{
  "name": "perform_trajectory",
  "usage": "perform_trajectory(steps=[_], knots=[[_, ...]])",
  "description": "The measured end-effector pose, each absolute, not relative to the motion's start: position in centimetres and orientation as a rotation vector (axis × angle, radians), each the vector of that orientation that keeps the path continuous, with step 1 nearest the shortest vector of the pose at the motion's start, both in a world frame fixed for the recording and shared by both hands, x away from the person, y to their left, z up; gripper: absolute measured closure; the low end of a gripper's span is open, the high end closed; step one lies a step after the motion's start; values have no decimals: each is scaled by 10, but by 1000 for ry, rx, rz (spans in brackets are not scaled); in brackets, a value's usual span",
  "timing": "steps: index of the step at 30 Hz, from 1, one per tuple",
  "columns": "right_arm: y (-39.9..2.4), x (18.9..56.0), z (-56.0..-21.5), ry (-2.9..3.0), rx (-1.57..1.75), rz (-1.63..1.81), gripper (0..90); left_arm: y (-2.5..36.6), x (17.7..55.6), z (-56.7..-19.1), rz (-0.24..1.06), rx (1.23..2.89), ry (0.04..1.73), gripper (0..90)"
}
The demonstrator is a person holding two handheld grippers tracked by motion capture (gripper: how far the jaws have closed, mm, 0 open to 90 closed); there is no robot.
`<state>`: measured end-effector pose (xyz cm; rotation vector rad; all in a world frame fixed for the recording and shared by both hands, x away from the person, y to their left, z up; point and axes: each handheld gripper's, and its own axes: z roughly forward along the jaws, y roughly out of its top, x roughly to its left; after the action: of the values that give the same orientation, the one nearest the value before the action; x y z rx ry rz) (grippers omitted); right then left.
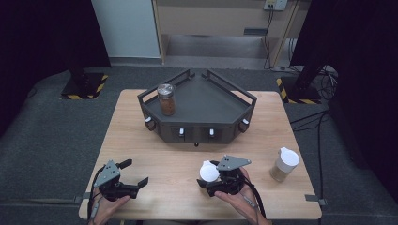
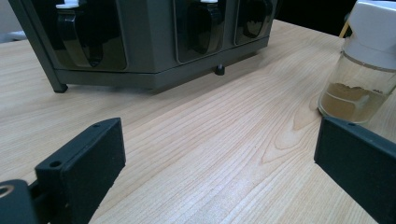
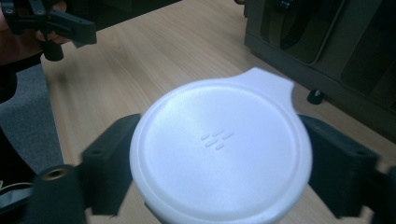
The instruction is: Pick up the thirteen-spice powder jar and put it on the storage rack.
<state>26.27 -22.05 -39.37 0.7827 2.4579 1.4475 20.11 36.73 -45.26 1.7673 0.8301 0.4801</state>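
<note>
The right gripper (image 1: 212, 179), low and right of centre in the high view, has its jaws closed against the sides of a white-lidded jar (image 3: 219, 149) standing on the wooden table (image 1: 173, 159); the left gripper (image 1: 133, 174), at lower left, hangs wide open over bare wood; a second white-lidded jar (image 1: 284, 165) stands at right, a brown-lidded jar (image 1: 166, 99) on the dark rack (image 1: 211, 105) at upper centre

No readable words or numbers are showing; the white lid (image 3: 219, 151) is bearing only small embossed dashes at its centre.
</note>
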Motion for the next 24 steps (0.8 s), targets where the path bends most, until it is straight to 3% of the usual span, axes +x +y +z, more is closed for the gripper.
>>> perform_trajectory(steps=[24], knots=[[-209,269,-364,2473,757,1381,300,367,202,-452,480,1775,827,10]])
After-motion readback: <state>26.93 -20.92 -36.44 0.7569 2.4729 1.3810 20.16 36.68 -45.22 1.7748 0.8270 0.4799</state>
